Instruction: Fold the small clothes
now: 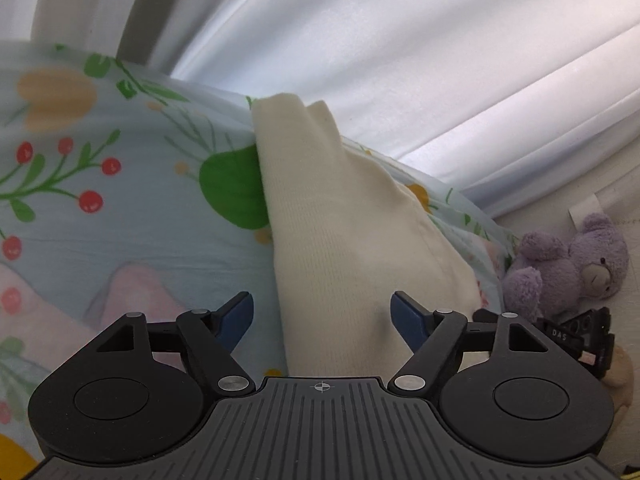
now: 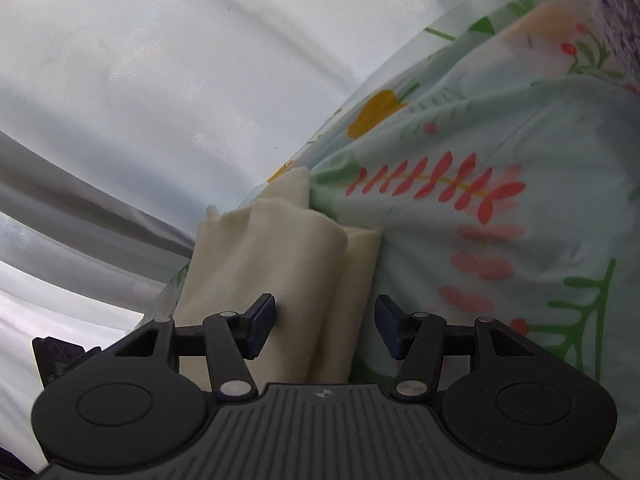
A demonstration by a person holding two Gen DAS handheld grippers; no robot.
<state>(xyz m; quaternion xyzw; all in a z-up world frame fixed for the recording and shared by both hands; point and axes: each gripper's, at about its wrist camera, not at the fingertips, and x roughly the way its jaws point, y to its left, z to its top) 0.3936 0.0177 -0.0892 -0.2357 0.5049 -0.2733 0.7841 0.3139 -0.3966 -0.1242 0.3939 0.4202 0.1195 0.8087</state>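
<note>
We see the cream knit garment [image 1: 332, 216] lying on the floral bedsheet [image 1: 120, 208], directly ahead of the left gripper [image 1: 322, 320] and running away from it as a long strip. Its far end rises in two soft peaks. In the right wrist view the same cream knit garment [image 2: 272, 264] shows as a rolled or doubled bundle with a fold line down its length, lying ahead of the right gripper [image 2: 326, 326] and slightly to its left side.

Left gripper: jaws spread wide, blue pads [image 1: 240, 320] on either side of the cloth's near end, nothing clamped. We cannot tell whether the pads touch the fabric.

Right gripper: jaws likewise apart and released, one of its pads [image 2: 262, 326] over the cloth, the other over the floral bedsheet [image 2: 500, 240]. Contact cannot be judged.

Beyond the garment, a pale pleated curtain [image 1: 400, 60] fills the background in both views. To the right of the left gripper, a purple teddy bear [image 1: 568, 260] sits past the sheet's edge, with a black device [image 1: 580, 336] just in front of it.
</note>
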